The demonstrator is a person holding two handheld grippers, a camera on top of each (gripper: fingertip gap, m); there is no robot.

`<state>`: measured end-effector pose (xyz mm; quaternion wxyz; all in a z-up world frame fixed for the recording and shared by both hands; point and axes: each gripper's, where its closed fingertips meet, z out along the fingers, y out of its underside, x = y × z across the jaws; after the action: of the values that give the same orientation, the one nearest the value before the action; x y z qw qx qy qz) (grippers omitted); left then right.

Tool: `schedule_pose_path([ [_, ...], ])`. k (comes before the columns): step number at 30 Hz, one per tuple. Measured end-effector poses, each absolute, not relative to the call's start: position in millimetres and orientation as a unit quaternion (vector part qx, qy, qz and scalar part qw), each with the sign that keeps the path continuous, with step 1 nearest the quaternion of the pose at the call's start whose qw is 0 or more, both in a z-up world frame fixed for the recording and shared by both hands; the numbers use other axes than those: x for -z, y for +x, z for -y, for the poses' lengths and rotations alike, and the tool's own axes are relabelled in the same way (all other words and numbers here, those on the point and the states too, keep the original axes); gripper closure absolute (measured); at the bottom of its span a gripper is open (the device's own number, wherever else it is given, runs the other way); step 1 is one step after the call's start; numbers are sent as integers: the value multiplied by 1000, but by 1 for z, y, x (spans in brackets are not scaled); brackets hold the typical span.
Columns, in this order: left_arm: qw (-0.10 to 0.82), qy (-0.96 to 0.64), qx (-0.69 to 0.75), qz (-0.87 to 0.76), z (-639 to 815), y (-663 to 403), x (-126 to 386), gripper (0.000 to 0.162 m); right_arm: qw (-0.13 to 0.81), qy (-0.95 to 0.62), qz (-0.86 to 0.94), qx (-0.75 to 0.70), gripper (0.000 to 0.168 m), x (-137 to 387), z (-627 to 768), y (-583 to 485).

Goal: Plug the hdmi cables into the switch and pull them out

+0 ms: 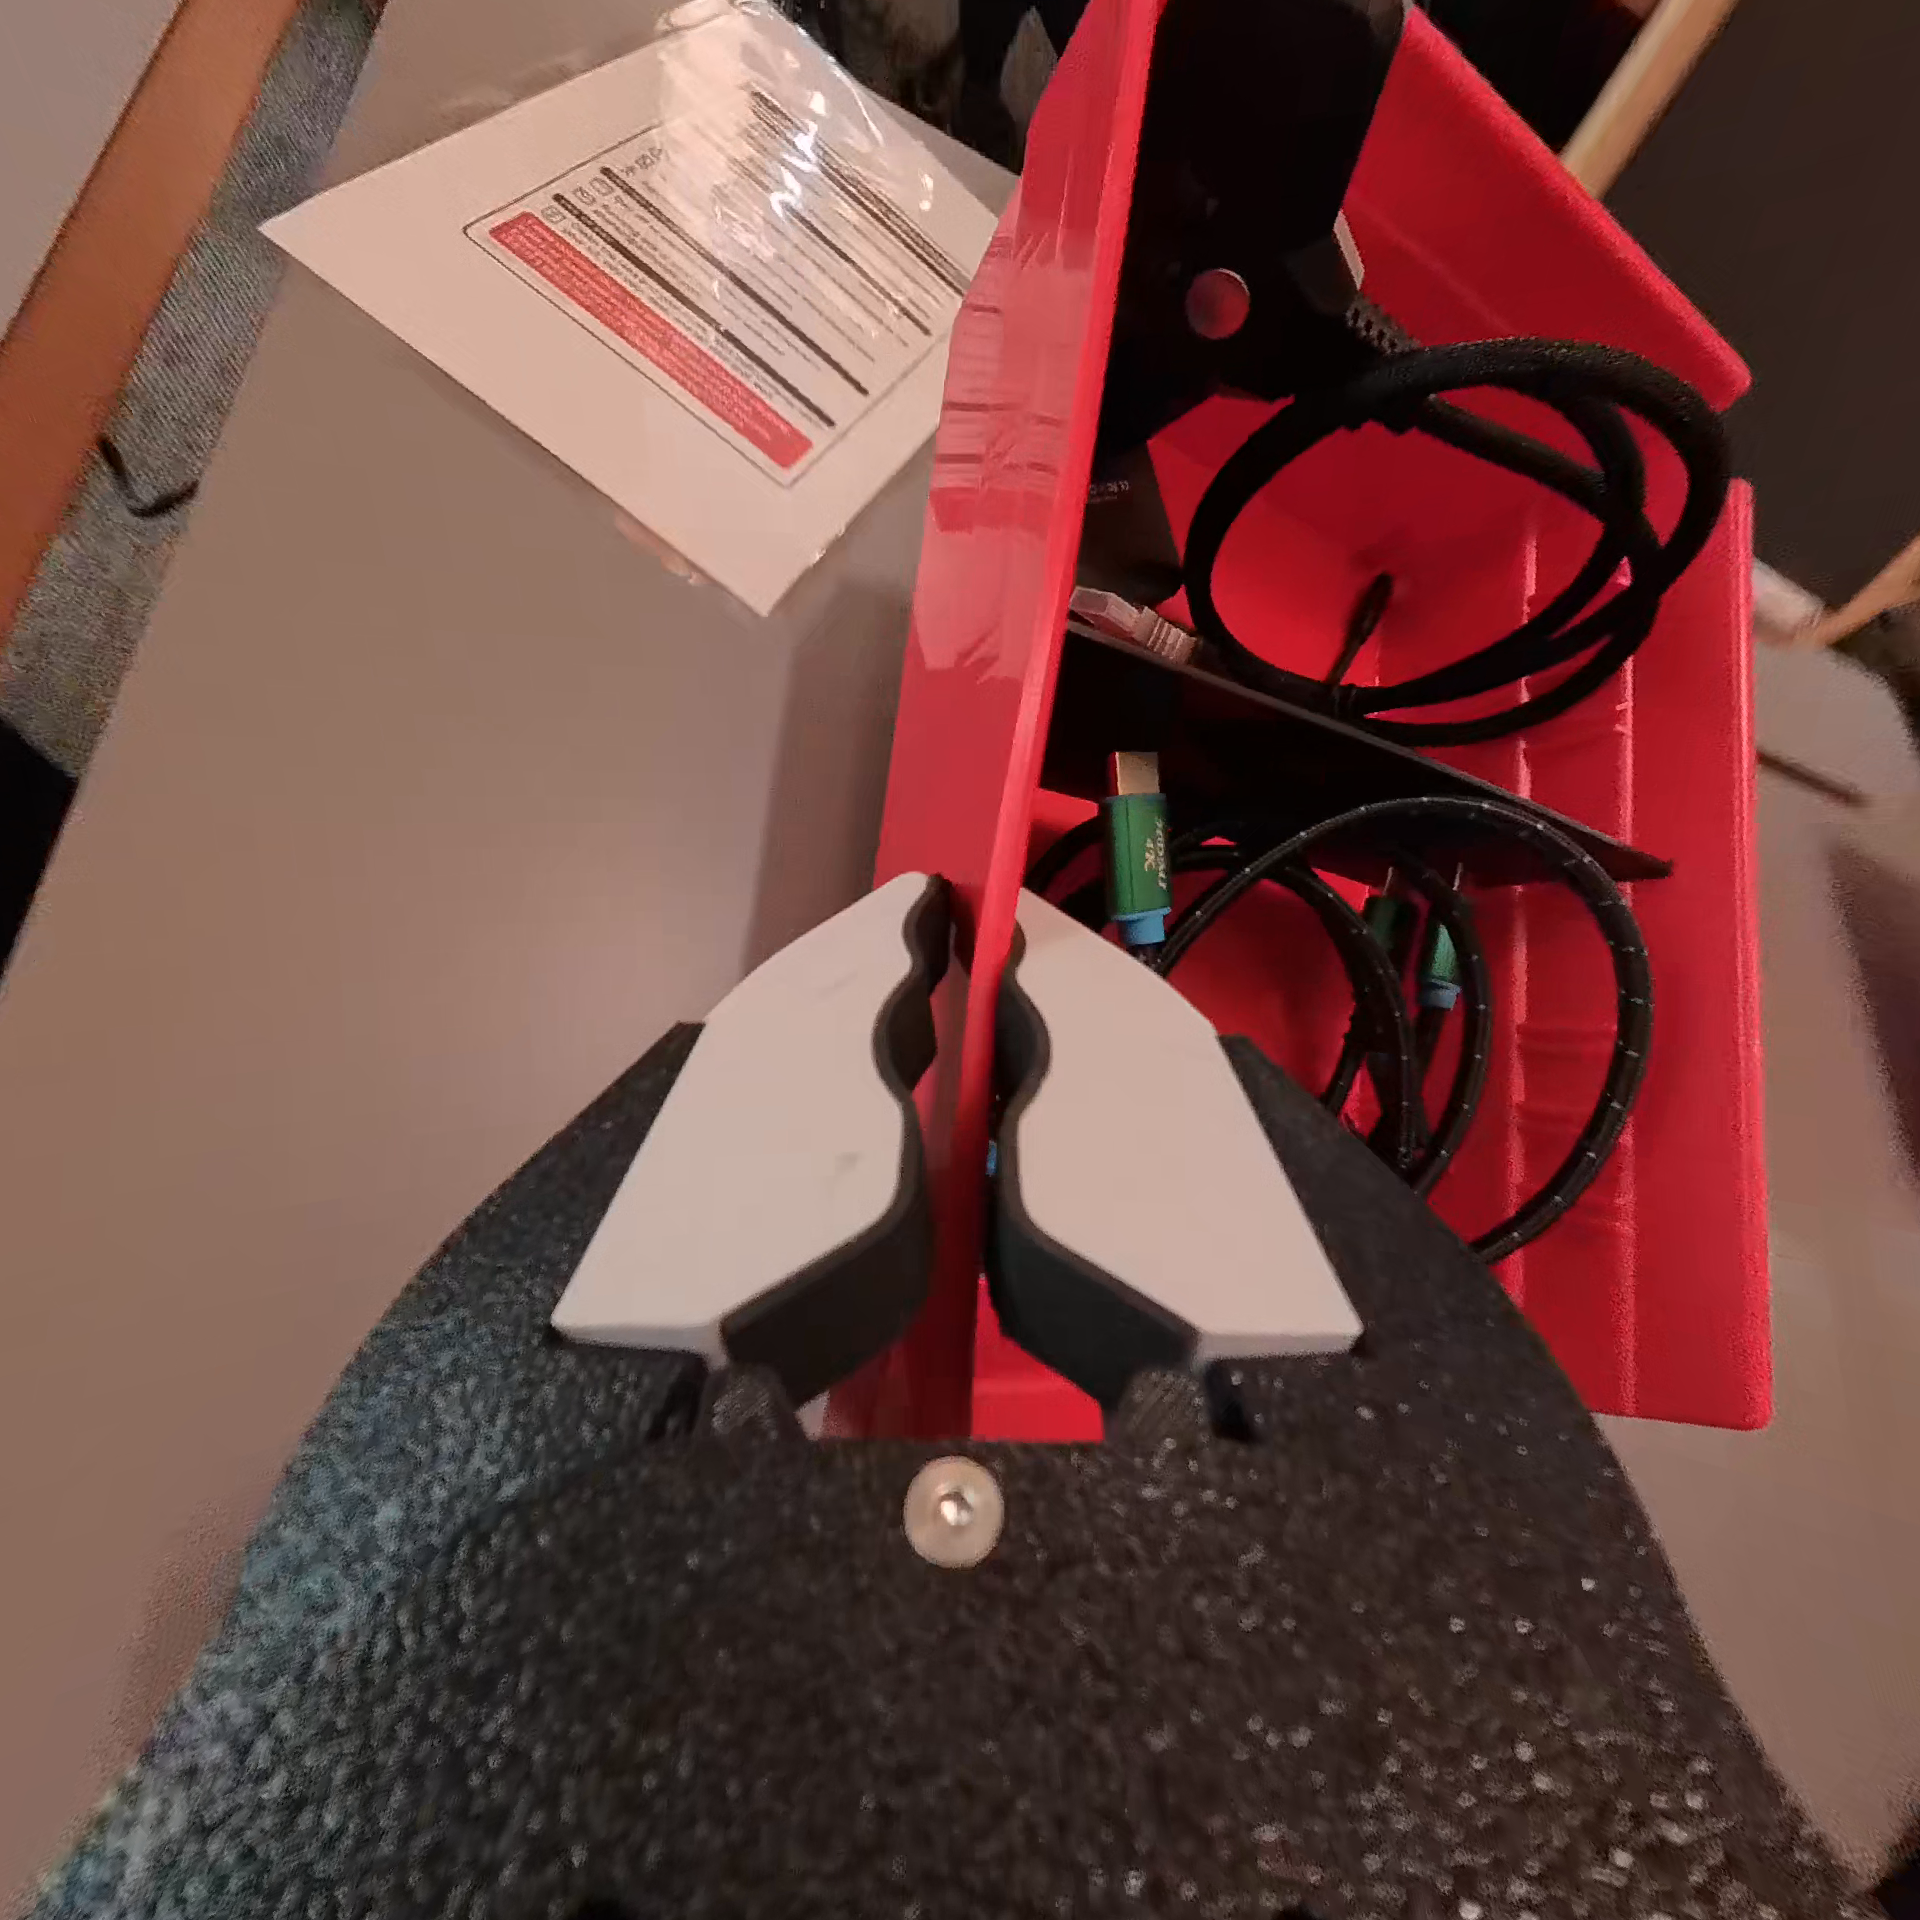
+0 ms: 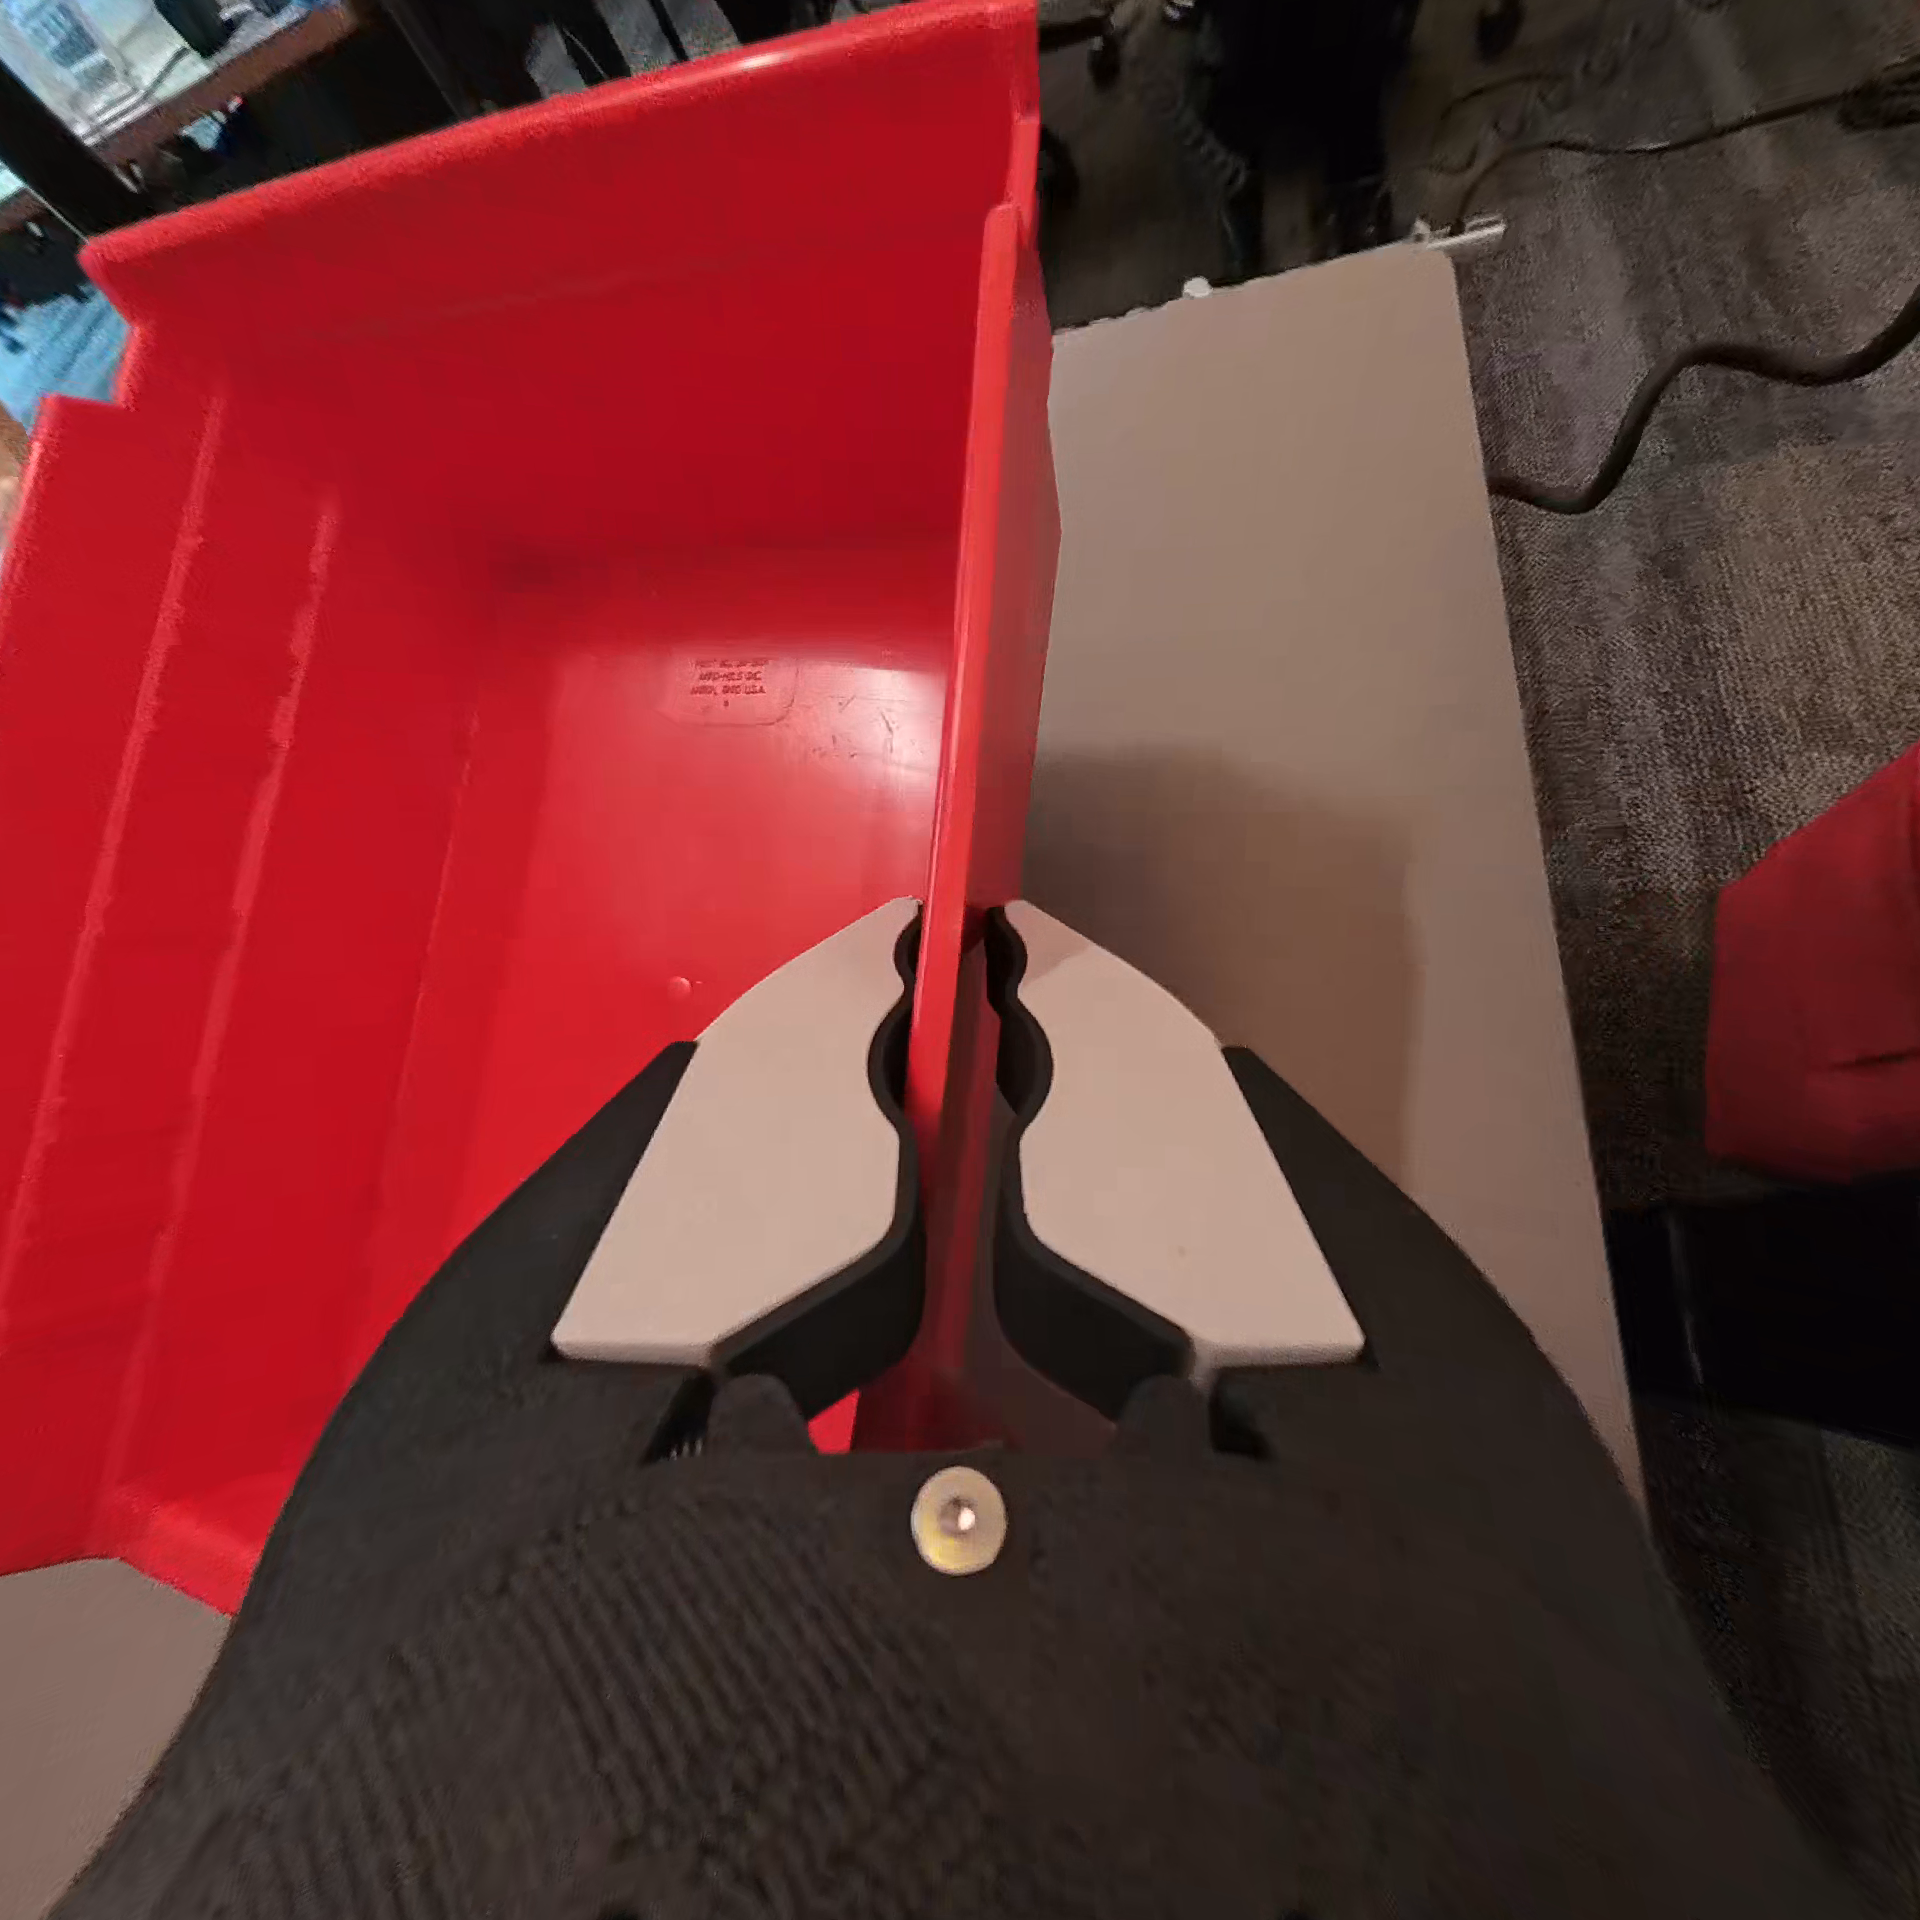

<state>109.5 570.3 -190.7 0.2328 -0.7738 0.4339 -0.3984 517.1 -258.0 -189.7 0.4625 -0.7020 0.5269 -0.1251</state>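
The left gripper point(image 1: 971, 914) is nearly closed, its black pads pinching the side wall of a red bin point(image 1: 997, 499); one finger sits outside the wall, the other inside. The right gripper point(image 2: 956, 914) is narrowed the same way onto the thin wall of a red bin point(image 2: 977, 520), one pad inside, one outside over the table; whether the two views show one bin or two cannot be told. In the left wrist view the bin holds coiled black braided hdmi cables point(image 1: 1538, 977); one plug with a green shell point(image 1: 1138, 862) points up just beside the gripped wall; a black divider point(image 1: 1351, 758) crosses the bin; beyond it lies another black coil point(image 1: 1455, 540); the switch itself cannot be picked out. In the right wrist view the bin's interior is bare red plastic. A white printed sheet in clear plastic point(image 1: 644, 312) lies on the pale table point(image 1: 416, 831) to the left; grey carpet point(image 2: 1662, 623) with a dark cord point(image 2: 1662, 436) lies past the table's edge.
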Motion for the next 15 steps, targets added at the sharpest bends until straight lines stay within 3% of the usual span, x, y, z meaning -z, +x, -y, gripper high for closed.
schedule_pose_path([
  [10,176,-833,352,-388,-589,192,230,154,416,-741,-517,99,157,228,252,538],
  [15,211,-837,305,-403,-596,198,235,156,374,-762,-515,123,159,239,250,551],
])
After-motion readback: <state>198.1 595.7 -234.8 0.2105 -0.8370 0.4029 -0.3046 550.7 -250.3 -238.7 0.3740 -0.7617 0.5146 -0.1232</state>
